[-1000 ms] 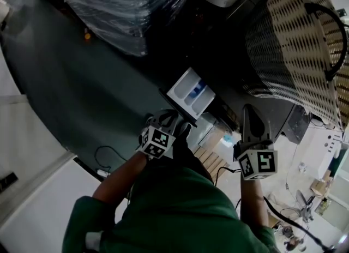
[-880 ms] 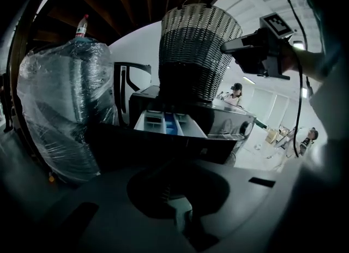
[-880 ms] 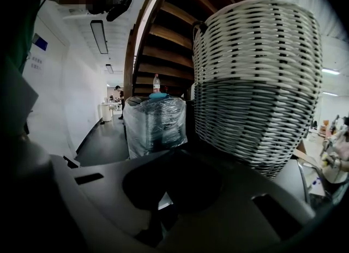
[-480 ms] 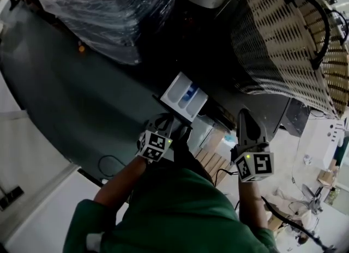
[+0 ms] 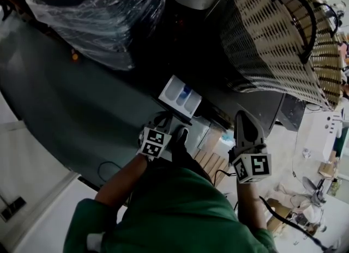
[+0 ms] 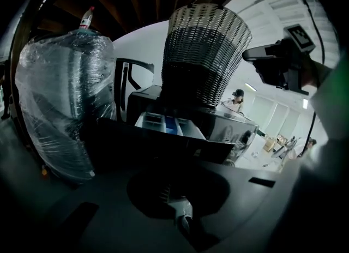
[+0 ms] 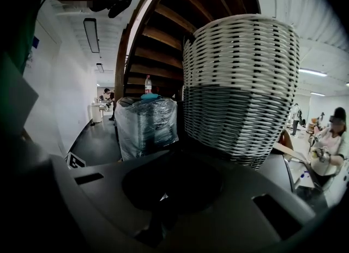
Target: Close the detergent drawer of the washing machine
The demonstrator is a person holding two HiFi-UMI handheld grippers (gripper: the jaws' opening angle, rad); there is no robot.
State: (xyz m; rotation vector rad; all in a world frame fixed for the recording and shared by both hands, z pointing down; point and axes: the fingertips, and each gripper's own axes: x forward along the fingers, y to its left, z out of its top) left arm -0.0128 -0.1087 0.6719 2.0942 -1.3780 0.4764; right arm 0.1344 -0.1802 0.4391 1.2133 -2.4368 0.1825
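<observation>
Drawer position: detergent drawer [image 5: 180, 95] stands pulled out of the washing machine [image 5: 256, 104], with its white compartments and a blue insert open to view from above.
Left gripper: left gripper [image 5: 173, 126] is right at the drawer's dark front panel [image 6: 163, 144]. The left gripper view looks across that panel into the compartments.
Left jaws: they are dark against a dark panel, so I cannot tell whether they are apart or together, or whether they press on the panel. Nothing shows between them.
Right gripper: right gripper [image 5: 244, 116] hangs to the right of the drawer, well apart from it. Its jaws taper to a single tip in the head view, so they look closed and empty.
On top of machine: woven basket [image 5: 272, 34].
Beside machine: plastic-wrapped bundle [image 5: 98, 12] on the floor.
Done so far: the left gripper is in place at the drawer front, by my reading.
Left to do: most of the push. The drawer has to slide in until its front sits flush with the machine.
</observation>
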